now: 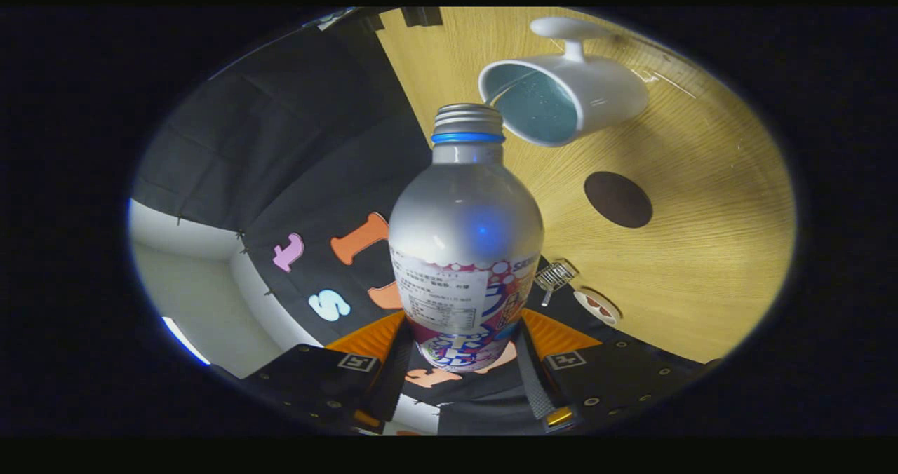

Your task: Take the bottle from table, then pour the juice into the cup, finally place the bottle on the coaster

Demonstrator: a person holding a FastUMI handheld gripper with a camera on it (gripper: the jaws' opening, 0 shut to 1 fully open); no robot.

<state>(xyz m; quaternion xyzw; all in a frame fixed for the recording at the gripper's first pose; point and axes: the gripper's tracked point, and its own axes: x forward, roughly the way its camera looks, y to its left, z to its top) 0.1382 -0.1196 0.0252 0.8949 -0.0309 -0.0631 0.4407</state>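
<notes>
Claw is pinching the bottle low on its label, both fingers pressing its sides. Bottle's off the worktop and tilting w/ its mouth nearing the cup, cap apparently on. Pick-up looks done; pouring is just starting, placing's left. Coaster is sitting just beside the cup, nearer the bottle. Worktop's light wood; black cloth wall is hanging behind the bottle.

You are in a staged recording booth: black cloth wall behind a wood-grain table holding a cup and a coaster.
</notes>
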